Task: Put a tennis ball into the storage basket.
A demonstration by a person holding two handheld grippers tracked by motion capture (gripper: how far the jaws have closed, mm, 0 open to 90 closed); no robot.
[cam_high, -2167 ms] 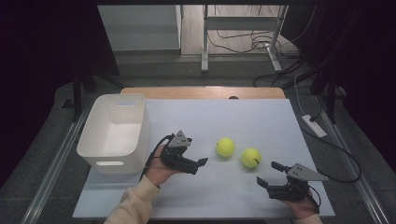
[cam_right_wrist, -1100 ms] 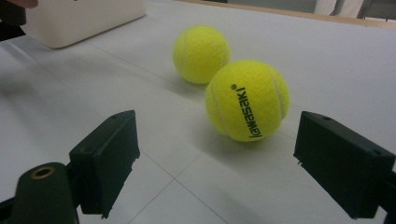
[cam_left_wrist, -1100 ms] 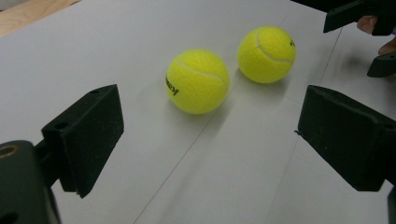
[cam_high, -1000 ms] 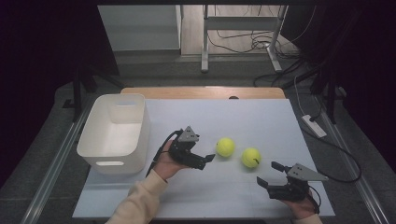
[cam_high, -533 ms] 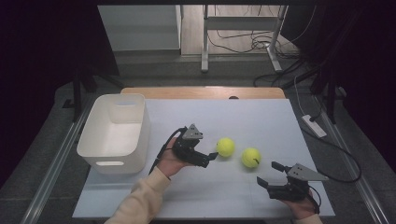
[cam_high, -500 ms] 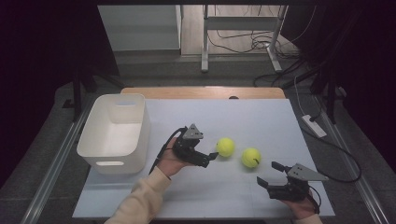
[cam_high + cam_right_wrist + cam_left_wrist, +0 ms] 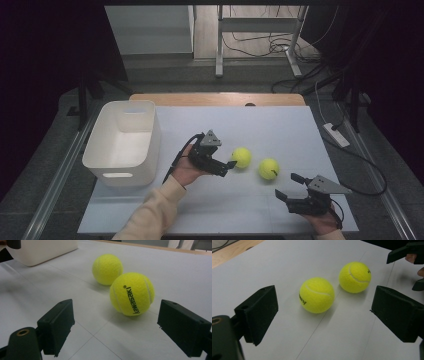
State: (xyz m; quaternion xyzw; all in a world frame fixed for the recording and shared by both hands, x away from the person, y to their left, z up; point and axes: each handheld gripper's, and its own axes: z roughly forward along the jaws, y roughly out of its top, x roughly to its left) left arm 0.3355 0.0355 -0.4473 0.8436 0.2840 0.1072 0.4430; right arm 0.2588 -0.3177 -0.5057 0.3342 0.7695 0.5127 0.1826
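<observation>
My left gripper (image 7: 231, 165) holds its jaws wide apart, low over the surface (image 7: 280, 125), with the nearer tennis ball (image 7: 317, 295) just ahead of the gap and not yet between the jaws. My right gripper (image 7: 289, 187) rests near the front edge, jaws likewise apart and holding nothing, facing the second tennis ball (image 7: 132, 293), which lies just beside the first without clearly touching it. Step in hand, as I judge it: the approach to a first pick-up. The next move calls for easing the left jaws forward until they straddle the nearer ball at its widest part, then closing, without nudging its neighbour. The white bin (image 7: 121, 150) stands to the left, the likely destination
</observation>
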